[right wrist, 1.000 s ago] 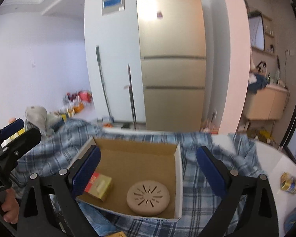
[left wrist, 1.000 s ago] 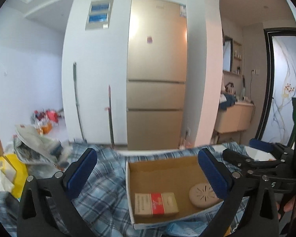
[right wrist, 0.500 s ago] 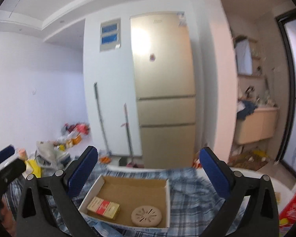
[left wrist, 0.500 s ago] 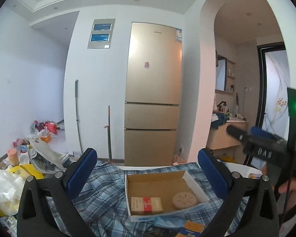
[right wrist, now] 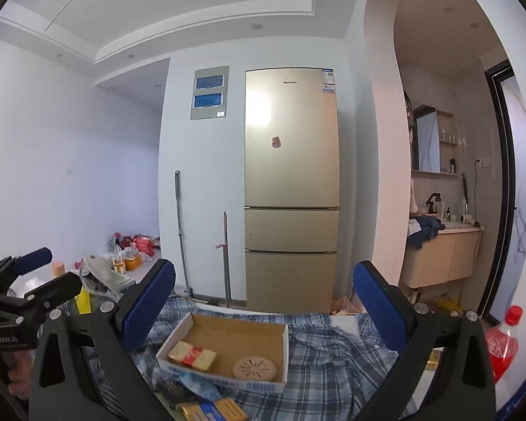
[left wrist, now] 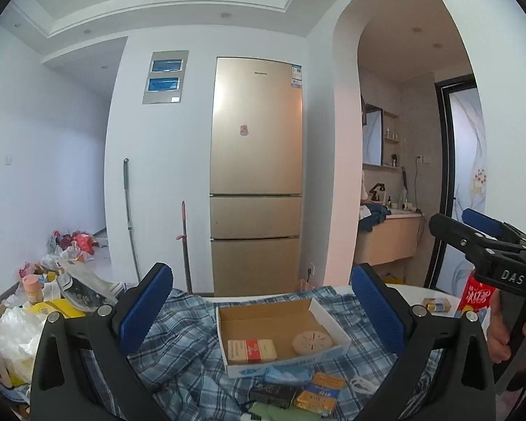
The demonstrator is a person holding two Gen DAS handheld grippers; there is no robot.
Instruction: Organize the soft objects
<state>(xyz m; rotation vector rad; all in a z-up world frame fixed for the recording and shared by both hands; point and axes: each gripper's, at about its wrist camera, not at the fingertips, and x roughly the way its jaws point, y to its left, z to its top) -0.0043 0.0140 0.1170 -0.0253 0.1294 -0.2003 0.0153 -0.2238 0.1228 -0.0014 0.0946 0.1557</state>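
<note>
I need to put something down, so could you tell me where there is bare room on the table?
Free: the far half of the box floor, behind the packet and the disc; the plaid cloth right of the box. Crowded: the near edge, with small packs just in front of the box, and the bags on the left.

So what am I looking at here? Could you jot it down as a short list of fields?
place: room with a gold fridge
surface: blue plaid cloth spread out, rumpled
container: open cardboard box on the cloth
in the box: red and cream packet; round beige slotted disc
in front of the box: small yellow packets and a dark packet
left gripper: open, empty, raised above the cloth
right gripper: open, empty, raised above the cloth
far right: red bottle
</note>
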